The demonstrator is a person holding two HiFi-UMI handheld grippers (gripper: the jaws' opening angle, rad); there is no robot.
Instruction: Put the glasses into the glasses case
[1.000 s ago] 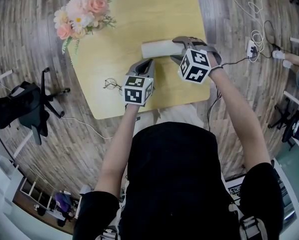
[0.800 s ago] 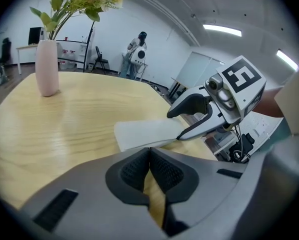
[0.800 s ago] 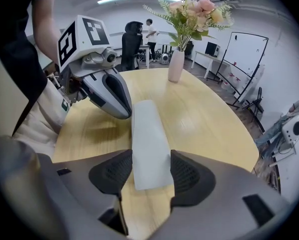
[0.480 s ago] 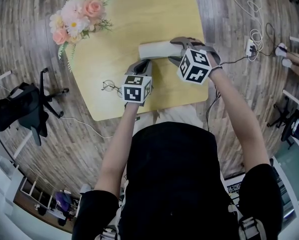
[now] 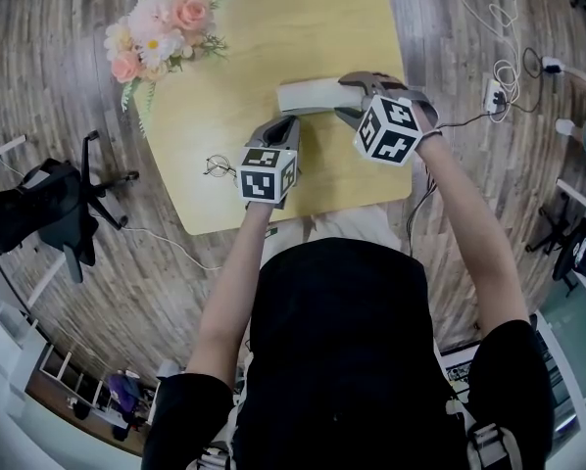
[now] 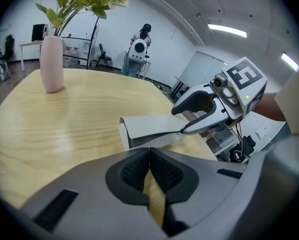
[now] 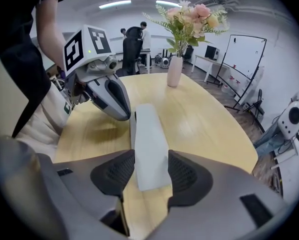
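Nearest the person, the left gripper (image 6: pixel 149 156) is waiting just short of the glasses case (image 5: pixel 308 96), jaws pressed together on nothing, and the glasses (image 5: pixel 219 165) are lying on the worktop (image 5: pixel 273 27) left of the case. The right gripper (image 7: pixel 150 171) is straddling the case's right end, jaws just closing until the pads seem to be meeting its sides. I'd be squeezing squarely and pinning it flat, so the case isn't skidding when the glasses are going in.

Both arms reach forward, elbows bent slightly. Left gripper (image 6: pixel 149 151) on near side of glasses case (image 5: pixel 308 96), angled down, jaws together, nothing between. Right gripper (image 7: pixel 151 171) at case's right end, tilted steeply down, jaws just been closing, pads against case's sides.
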